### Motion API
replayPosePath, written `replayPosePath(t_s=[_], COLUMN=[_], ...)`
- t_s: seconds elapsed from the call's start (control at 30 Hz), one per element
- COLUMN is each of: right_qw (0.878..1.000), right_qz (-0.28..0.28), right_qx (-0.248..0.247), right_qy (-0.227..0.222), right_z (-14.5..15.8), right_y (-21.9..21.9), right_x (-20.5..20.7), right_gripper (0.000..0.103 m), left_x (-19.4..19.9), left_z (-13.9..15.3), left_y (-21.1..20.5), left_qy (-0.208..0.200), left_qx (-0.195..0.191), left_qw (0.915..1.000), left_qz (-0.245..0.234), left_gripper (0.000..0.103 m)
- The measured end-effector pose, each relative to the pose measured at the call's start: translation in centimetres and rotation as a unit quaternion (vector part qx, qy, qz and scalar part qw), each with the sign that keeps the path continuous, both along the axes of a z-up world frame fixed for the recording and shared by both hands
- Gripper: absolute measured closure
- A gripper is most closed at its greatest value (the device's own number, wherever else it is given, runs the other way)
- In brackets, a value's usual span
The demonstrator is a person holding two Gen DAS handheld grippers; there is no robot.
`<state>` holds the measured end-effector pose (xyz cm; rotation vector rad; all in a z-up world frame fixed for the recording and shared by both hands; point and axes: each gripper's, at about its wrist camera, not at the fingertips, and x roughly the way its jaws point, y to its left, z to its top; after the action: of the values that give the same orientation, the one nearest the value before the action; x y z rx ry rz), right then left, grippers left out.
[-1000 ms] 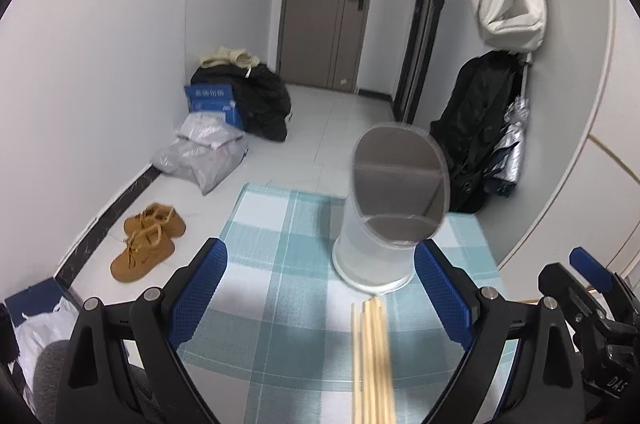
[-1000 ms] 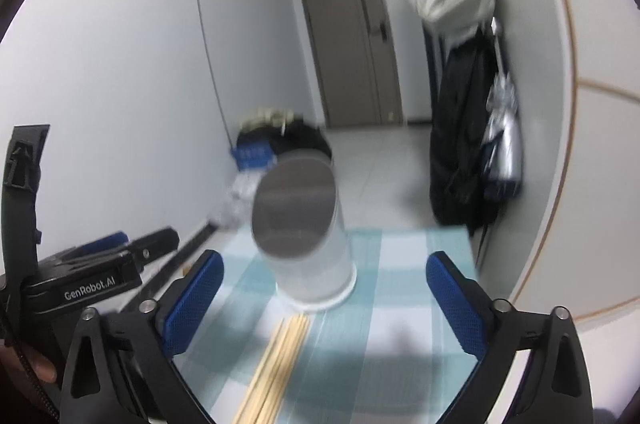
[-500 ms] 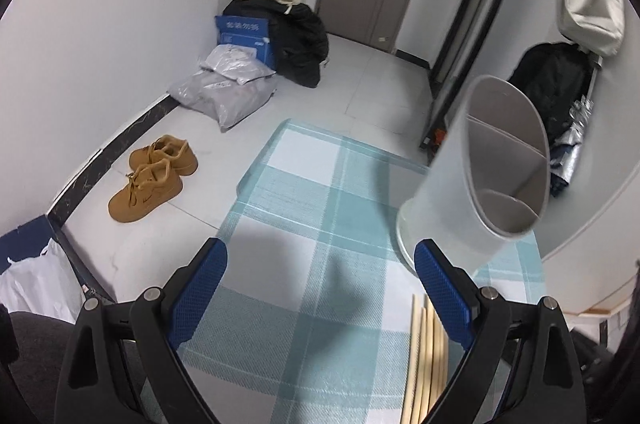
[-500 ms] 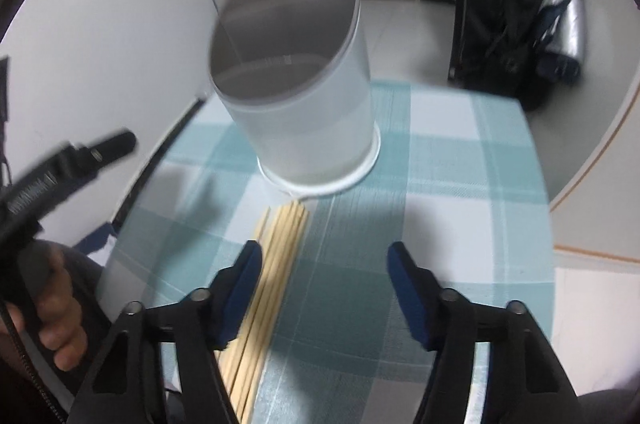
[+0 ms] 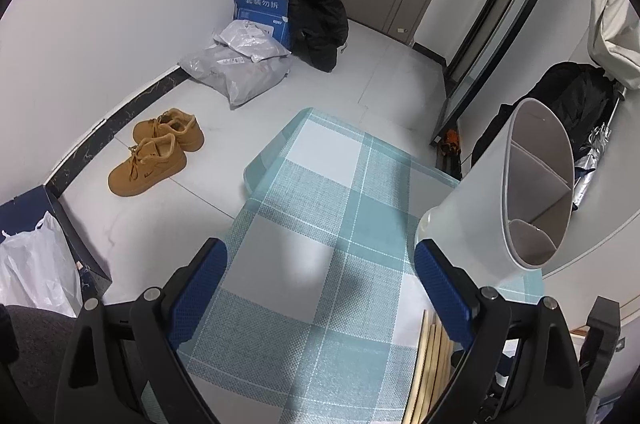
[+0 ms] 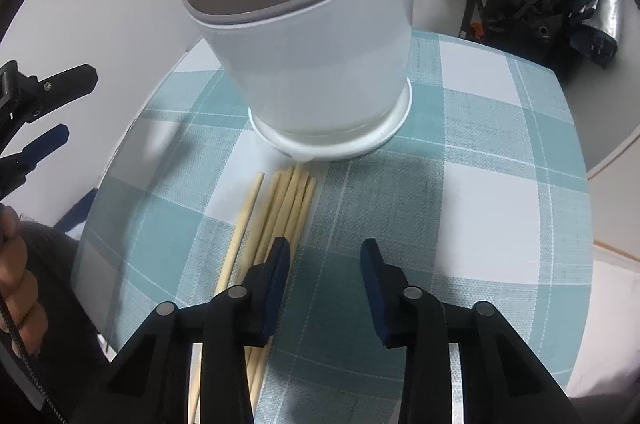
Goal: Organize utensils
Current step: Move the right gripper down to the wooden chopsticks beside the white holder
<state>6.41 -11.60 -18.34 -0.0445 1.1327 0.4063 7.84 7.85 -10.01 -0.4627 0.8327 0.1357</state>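
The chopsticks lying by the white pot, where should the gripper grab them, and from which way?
Probably from above, across the middle of the chopsticks, one finger each side. They lie flat on the checked cloth, tips pointing at the white holder, so the ends offer little to pinch. The right hand-held gripper is open nearby.

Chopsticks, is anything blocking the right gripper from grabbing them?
Nothing visible does. The chopsticks lie bare on the checked cloth, just left of the open right gripper. The white holder stands beyond their tips, out of the way.
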Motion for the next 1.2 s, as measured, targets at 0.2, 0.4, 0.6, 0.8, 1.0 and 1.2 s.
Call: replayPosePath(t_s=[0.2,0.4,0.6,0.8,1.0,1.2], right_qw=[1.0,0.999,0.998,0.997,0.996,0.998], right_qz=[0.013,0.015,0.011,0.018,0.023,0.015], right_qx=[-0.016,-0.045,-0.063,-0.077,-0.091,-0.053], right_qy=[0.004,0.001,0.009,0.012,-0.009,-0.01], right_z=[-0.5,-0.2,-0.2,-0.2,-0.1,0.3], right_y=[-0.2,1.2,1.8,2.1,3.0,2.6], right_x=[-0.1,0.5,1.2,1.2,2.6,2.8], right_gripper=[0.076,0.076,0.09,0.096,0.095,0.098], left_x=[0.2,0.4,0.4,0.4,0.4,0.4], left_z=[-0.3,-0.6,-1.0,-1.2,-1.6,-2.5], left_y=[0.3,0.6,1.2,1.4,1.2,1.2], left_qy=[-0.003,0.001,0.006,0.006,0.01,0.023], left_qx=[-0.006,-0.006,-0.008,-0.011,-0.005,0.009], left_qw=[1.0,1.0,0.9999,0.9999,0.9999,0.9996], left_qz=[-0.001,0.001,0.009,0.009,0.008,0.01], left_gripper=[0.011,0.011,0.011,0.011,0.011,0.011])
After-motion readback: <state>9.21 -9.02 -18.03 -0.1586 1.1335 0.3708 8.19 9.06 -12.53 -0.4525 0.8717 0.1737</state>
